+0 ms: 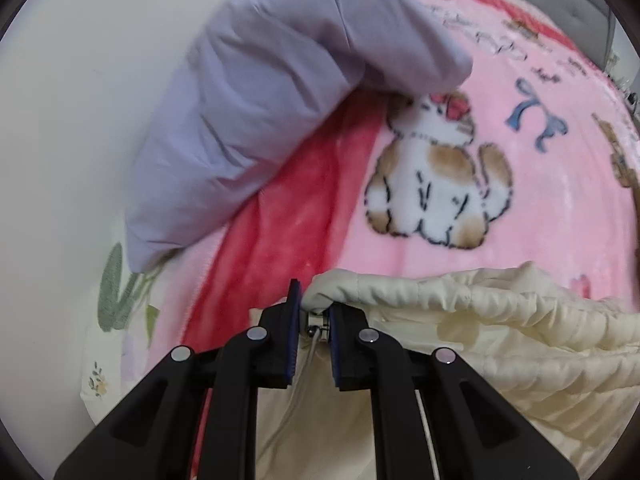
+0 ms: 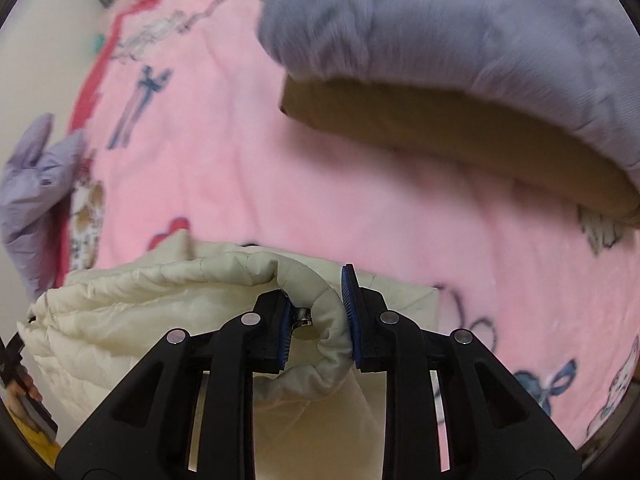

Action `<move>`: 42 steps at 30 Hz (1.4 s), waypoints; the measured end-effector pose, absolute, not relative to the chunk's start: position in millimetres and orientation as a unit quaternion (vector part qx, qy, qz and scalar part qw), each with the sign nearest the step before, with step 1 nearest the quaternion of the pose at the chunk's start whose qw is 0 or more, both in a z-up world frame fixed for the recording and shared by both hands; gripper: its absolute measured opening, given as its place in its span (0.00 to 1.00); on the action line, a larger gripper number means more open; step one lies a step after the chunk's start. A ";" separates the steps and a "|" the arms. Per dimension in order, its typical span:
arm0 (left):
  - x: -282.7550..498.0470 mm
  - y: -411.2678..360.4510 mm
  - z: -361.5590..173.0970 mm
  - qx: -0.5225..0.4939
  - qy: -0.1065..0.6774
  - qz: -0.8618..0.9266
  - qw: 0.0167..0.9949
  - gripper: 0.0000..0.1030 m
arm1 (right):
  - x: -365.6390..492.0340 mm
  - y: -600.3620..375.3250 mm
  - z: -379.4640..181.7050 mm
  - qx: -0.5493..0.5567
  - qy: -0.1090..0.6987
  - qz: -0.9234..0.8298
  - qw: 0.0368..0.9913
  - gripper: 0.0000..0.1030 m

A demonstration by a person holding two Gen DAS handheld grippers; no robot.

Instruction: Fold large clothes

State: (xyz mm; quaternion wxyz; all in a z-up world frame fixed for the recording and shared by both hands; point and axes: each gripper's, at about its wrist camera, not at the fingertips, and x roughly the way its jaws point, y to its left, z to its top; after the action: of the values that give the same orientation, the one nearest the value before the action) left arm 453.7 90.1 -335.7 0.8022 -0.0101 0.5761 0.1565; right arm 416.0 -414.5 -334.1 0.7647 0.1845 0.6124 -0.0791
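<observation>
On my left wrist view, a lavender garment (image 1: 280, 92) lies over the left edge of the pink blanket (image 1: 460, 240), partly covering its red border stripe (image 1: 288, 216), with the printed puppy (image 1: 436, 176) just to its right. My left gripper (image 1: 313, 312) is pinched narrow on a padded edge of the cream quilted jacket (image 1: 500, 320), a metal snap sitting between its pads; the jacket runs off to the right across the blanket's near edge.

On my right wrist view, the same cream quilted jacket (image 2: 140, 300) bunches at the left, and my right gripper (image 2: 316, 316) is clamped on its rolled hem beside another metal snap. Beyond it, toward the blanket's far right, a lavender garment (image 2: 460, 24) rests on a tan folded piece (image 2: 460, 136).
</observation>
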 end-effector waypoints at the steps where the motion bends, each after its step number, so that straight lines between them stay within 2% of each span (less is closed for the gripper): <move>1: 457.2 87.3 -346.3 -0.002 0.582 0.158 0.798 0.12 | 418.0 -412.3 -341.6 0.181 0.617 -0.083 0.761 0.22; 4: 461.7 80.2 -365.1 0.025 0.594 0.160 0.788 0.15 | 423.4 -405.7 -364.7 0.164 0.634 -0.102 0.749 0.32; 5: 462.6 78.2 -369.0 0.032 0.597 0.159 0.786 0.15 | 424.5 -402.3 -371.9 0.155 0.641 -0.111 0.743 0.38; 8: 465.8 73.9 -372.8 0.050 0.601 0.161 0.782 0.15 | 426.2 -396.9 -374.0 0.141 0.644 -0.124 0.741 0.42; 11: 470.1 67.4 -372.5 0.070 0.604 0.164 0.777 0.15 | 425.4 -389.2 -343.9 0.133 0.621 -0.101 0.766 0.42; 13: 472.0 64.9 -371.5 0.074 0.604 0.166 0.776 0.14 | 423.2 -386.2 -314.0 0.137 0.594 -0.080 0.788 0.69; 14: 472.4 64.3 -370.2 0.072 0.603 0.166 0.777 0.14 | 420.5 -382.7 -288.2 0.144 0.568 -0.071 0.807 0.92; 19: 473.2 65.9 -365.1 0.050 0.603 0.167 0.779 0.14 | 415.3 -334.8 -200.6 0.120 0.471 0.030 0.874 0.88; 20: 473.4 68.0 -364.8 0.044 0.605 0.164 0.778 0.14 | 408.7 -309.9 -187.2 0.093 0.447 0.077 0.886 0.82; 21: 474.1 68.9 -365.2 0.042 0.607 0.161 0.777 0.14 | 405.1 -292.6 -182.3 0.073 0.438 0.110 0.889 0.70; 23: 474.4 71.5 -365.1 0.037 0.610 0.152 0.777 0.14 | 395.8 -244.0 -187.4 0.039 0.437 0.192 0.878 0.62; 26: 473.7 75.1 -360.7 0.037 0.612 0.130 0.779 0.14 | 390.8 -180.8 -223.8 0.028 0.470 0.242 0.849 0.62; 27: 473.2 76.1 -359.6 0.035 0.612 0.126 0.780 0.17 | 393.4 -166.3 -235.9 0.023 0.483 0.243 0.841 0.62; 29: 471.5 84.3 -352.7 0.031 0.608 0.114 0.785 0.28 | 401.1 -137.2 -264.4 0.010 0.495 0.219 0.841 0.62; 31: 468.2 95.8 -343.8 0.022 0.598 0.105 0.794 0.47 | 414.2 -123.9 -287.5 0.005 0.515 0.181 0.838 0.62; 32: 466.1 103.2 -338.7 0.014 0.592 0.098 0.800 0.52 | 425.8 -117.9 -304.8 0.015 0.532 0.160 0.831 0.62; 34: 464.1 115.4 -330.8 0.003 0.586 0.072 0.807 0.67 | 441.6 -111.4 -328.3 0.037 0.563 0.141 0.814 0.64; 37: 457.5 125.3 -314.6 0.000 0.572 0.015 0.820 0.75 | 450.5 -104.2 -344.3 0.031 0.567 0.126 0.814 0.71; 42: 435.1 118.3 -294.3 0.039 0.552 -0.065 0.830 0.76 | 453.1 -88.7 -356.3 -0.014 0.577 0.116 0.808 0.76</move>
State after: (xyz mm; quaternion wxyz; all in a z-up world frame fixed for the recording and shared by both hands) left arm 435.1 118.3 -294.3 0.8304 0.0386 0.5521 -0.0646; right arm 453.1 -88.7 -356.3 0.8080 -0.0144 0.5774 0.1160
